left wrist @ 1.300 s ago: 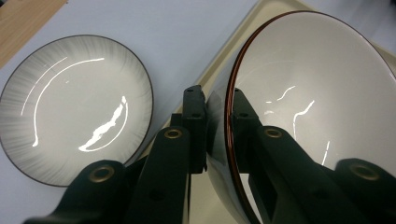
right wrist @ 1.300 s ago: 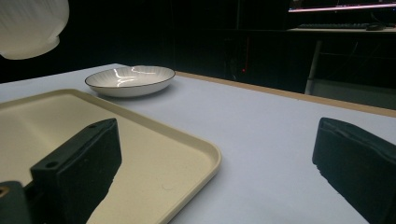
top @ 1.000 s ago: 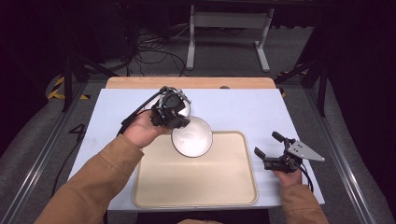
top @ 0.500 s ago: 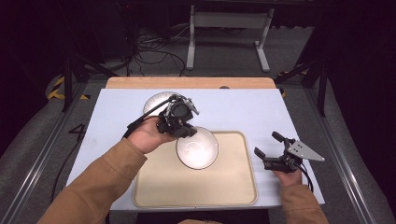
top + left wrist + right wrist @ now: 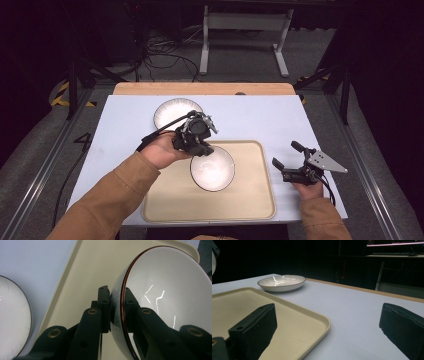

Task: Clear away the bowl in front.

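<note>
A white bowl point(image 5: 212, 169) with a dark rim hangs tilted over the beige tray point(image 5: 170, 202), in its back middle part. My left gripper point(image 5: 202, 150) is shut on the bowl's rim at the bowl's far-left edge. In the left gripper view one jaw sits inside the bowl point(image 5: 162, 290) and one outside, pinching the wall, with the tray point(image 5: 85, 277) below. My right gripper point(image 5: 285, 154) rests open on the table just right of the tray, nothing between its fingers point(image 5: 254, 325).
A shallow white plate point(image 5: 172, 112) with a striped rim lies on the light blue tabletop behind the tray, also in the right gripper view as plate point(image 5: 282, 282). A wooden strip point(image 5: 200, 88) edges the far side of the table. Stands and cables are on the floor beyond.
My left gripper has carried the bowl toward me, to the right and lower, from the tray's back edge to over the tray. The plate behind is uncovered. The right gripper has stayed put.
</note>
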The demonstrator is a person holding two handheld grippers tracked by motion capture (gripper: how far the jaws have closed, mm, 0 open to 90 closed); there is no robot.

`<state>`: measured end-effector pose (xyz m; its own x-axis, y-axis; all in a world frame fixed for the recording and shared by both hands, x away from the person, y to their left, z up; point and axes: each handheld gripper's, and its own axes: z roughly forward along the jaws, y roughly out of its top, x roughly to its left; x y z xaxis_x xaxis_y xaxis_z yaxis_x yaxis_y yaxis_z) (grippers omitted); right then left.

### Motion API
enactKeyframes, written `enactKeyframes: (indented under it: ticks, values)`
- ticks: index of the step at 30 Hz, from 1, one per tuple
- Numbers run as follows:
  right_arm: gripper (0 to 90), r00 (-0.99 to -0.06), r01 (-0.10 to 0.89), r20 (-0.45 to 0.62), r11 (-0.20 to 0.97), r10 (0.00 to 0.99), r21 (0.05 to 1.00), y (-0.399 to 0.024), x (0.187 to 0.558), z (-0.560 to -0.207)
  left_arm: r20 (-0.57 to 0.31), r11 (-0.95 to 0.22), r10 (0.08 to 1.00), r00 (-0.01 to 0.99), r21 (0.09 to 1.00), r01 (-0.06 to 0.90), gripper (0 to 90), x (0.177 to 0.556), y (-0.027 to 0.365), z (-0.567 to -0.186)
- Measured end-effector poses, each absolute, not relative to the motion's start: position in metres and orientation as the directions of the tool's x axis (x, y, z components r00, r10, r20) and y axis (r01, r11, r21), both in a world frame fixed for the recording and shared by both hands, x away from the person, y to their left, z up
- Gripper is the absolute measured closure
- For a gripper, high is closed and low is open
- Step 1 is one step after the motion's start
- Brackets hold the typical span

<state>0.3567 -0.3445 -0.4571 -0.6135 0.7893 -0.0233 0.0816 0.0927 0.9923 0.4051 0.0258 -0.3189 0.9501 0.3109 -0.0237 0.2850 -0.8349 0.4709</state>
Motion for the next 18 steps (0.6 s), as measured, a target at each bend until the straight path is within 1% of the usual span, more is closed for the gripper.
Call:
enactKeyframes:
  ticks: [3, 7, 18]
  values:
    - [1.9, -0.614, 0.081, -0.024, 0.093, 0.789, 0.992, -0.345, 0.357, -0.457, -0.03, -0.85, 0.29, 0.957, 0.451, 0.271, 81.5, 0.404, 0.023, -0.324]
    - [1.9, -0.614, 0.081, -0.024, 0.093, 0.789, 0.992, -0.345, 0.357, -0.457, -0.035, -0.854, 0.285, 0.958, 0.446, 0.27, 81.5, 0.403, 0.02, -0.33]
    - [1.9, -0.614, 0.081, -0.025, 0.094, 0.789, 0.992, -0.344, 0.357, -0.457, -0.052, -0.883, 0.269, 0.962, 0.386, 0.268, 81.4, 0.403, 0.016, -0.351]
